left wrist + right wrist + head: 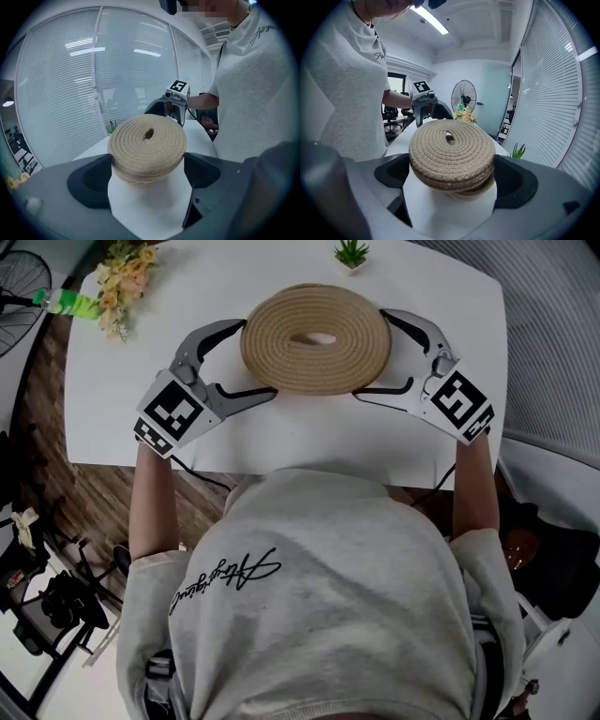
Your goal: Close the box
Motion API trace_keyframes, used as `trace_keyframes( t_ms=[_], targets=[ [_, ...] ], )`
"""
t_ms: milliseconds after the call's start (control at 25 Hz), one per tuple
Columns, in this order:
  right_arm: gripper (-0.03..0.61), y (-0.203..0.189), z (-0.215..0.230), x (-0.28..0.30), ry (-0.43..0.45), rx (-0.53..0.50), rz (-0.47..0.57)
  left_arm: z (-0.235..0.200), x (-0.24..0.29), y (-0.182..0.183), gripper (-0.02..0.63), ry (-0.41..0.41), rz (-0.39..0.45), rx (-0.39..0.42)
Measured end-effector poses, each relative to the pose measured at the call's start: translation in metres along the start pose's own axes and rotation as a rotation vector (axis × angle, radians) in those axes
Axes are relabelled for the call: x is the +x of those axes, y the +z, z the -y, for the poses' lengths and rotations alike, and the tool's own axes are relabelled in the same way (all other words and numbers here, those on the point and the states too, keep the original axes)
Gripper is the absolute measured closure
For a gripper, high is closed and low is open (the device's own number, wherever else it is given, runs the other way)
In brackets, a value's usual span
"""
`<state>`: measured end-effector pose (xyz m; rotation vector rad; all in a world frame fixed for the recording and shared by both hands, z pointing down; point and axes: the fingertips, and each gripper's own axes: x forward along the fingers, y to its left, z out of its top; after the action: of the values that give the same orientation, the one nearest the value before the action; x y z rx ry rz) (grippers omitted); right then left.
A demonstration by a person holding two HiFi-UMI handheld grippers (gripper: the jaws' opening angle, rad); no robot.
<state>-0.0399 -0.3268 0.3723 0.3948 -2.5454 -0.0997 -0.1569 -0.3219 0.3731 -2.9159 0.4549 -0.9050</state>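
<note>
White table (394,442): rope box (316,338) set at centre; flowers (122,282) laid at far-left corner; small plant (352,253) placed at far edge.

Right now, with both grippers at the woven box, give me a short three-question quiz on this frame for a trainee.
1. True or false: the woven lid lies on the white table, well apart from the box.
2. What sits between the jaws of the left gripper and of the right gripper? A) the lid B) the flowers C) a fan
3. Name the thing at the table's far edge, beyond the lid.
Key: 1 false, the lid sits over the box, slightly off-centre; 2 A; 3 the small green plant.
</note>
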Motion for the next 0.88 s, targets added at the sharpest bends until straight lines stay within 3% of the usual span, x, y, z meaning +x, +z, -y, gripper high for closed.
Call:
trace_keyframes(
  t_ms=[880],
  targets=[
    [0.014, -0.013, 0.034, 0.023, 0.029, 0.029, -0.020, -0.034, 0.019, -0.016, 0.137, -0.018, -0.026, -0.037]
  ],
)
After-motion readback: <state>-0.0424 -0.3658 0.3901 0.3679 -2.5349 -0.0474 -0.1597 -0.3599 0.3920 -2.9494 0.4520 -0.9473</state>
